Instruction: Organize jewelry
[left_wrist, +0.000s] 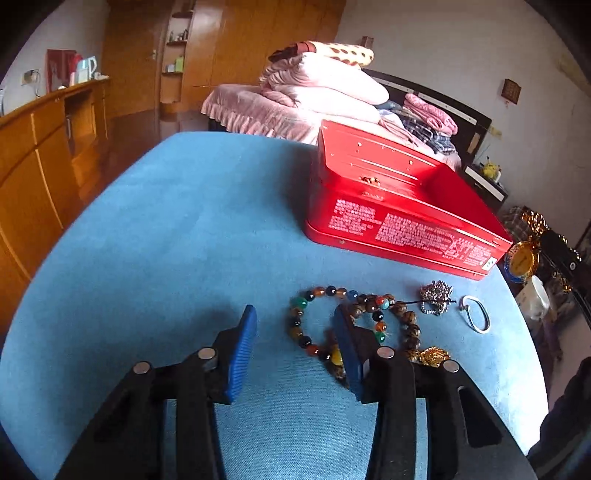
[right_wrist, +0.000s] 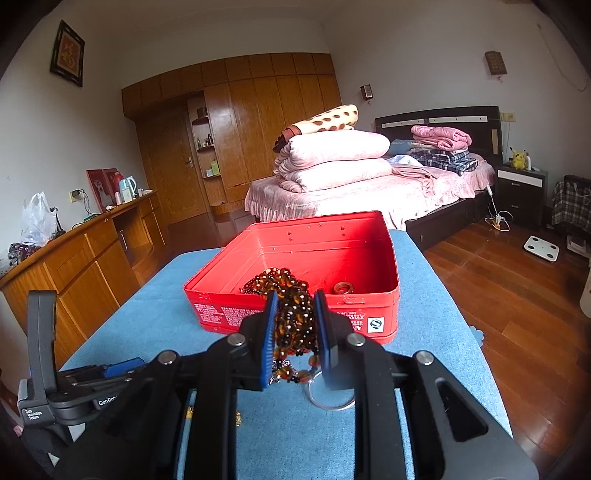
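A red tin box (left_wrist: 402, 206) stands open on the blue table; in the right wrist view (right_wrist: 295, 310) it holds a small ring (right_wrist: 343, 287) and part of an amber bead strand. My right gripper (right_wrist: 295, 299) is shut on the amber bead necklace (right_wrist: 295, 321) just in front of the box's near wall. My left gripper (left_wrist: 295, 317) is open, low over the table, its right finger over two coloured bead bracelets (left_wrist: 306, 321). A silver chain (left_wrist: 437, 297), a silver ring (left_wrist: 476, 314) and a gold piece (left_wrist: 432, 356) lie to the right.
The blue table (left_wrist: 166, 258) ends at the far and right edges. A bed with folded quilts (right_wrist: 332, 162) stands behind it, a wooden cabinet (right_wrist: 74, 258) to the left, wooden floor to the right. My left gripper body (right_wrist: 74, 384) shows at lower left in the right wrist view.
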